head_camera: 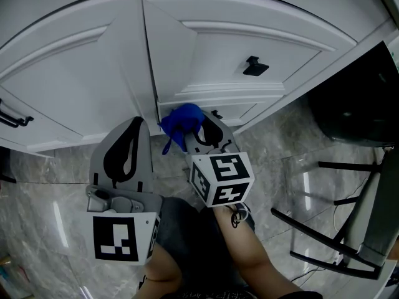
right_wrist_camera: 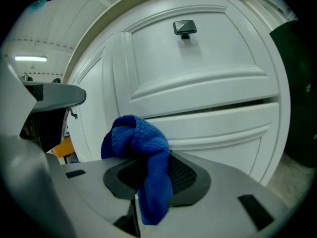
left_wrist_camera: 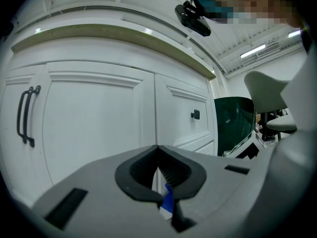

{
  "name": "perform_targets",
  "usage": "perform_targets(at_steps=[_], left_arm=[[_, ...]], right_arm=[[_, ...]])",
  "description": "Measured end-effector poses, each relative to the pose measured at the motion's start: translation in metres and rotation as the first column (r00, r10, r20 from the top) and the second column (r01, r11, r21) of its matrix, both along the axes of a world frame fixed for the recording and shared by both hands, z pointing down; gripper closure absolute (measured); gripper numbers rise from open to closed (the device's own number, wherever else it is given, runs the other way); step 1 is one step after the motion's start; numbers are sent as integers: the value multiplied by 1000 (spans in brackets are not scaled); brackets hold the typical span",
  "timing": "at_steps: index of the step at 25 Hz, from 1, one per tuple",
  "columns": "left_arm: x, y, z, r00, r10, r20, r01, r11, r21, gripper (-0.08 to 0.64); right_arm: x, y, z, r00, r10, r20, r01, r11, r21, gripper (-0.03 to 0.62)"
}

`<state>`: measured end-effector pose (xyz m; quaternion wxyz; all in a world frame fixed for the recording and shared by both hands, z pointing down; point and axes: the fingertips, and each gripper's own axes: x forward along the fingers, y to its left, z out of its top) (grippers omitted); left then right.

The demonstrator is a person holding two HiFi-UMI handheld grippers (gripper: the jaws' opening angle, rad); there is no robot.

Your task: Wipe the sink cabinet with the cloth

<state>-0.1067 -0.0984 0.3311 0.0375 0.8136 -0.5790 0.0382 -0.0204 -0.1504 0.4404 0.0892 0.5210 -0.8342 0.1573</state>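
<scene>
Filling most of every view, the white sink cabinet (head_camera: 206, 48) stands with its doors shut, so whatever it holds is out of sight. The right-hand door carries a square black knob (head_camera: 255, 66), and the far left door has black bar handles (left_wrist_camera: 26, 115). Grey marbled floor (head_camera: 274, 142) runs up to its base. Off to the right sits a dark bin (head_camera: 355, 104); none of the views looks into it, so I cannot say what is in it.

The left gripper (head_camera: 136, 126) hangs just beside the right one with its jaws brought together on nothing. A sliver of blue shows through the gap low in the left gripper view, probably the cloth beyond the jaws, though that patch is too small to be sure.

The right gripper (head_camera: 202, 132) has its jaws clamped on the blue cloth (right_wrist_camera: 143, 148). The cloth is bunched into a wad at the jaw tips, with a tail drooping down through them, so its long axis runs roughly up and down. The wad leads the gripper, and the lower part of the right-hand door lies straight ahead of it, near; touching or not, I cannot tell. The right gripper is plainly the one placed to wipe, and the move I judge next is pressing the wad flat to the door face.
</scene>
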Motion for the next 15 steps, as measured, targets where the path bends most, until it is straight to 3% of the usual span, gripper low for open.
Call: perform_targets(at_steps=[4,15], left_arm=[[2,0,-2,999,29,37,-30,999,30,557],[4,-1,0,999,32,28,-32,999,20,557]], right_arm=[[4,-1,0,1000,3,7,-3,1000,-7,476],[19,-3,-1,999,28,40,-27,999,-31,476]])
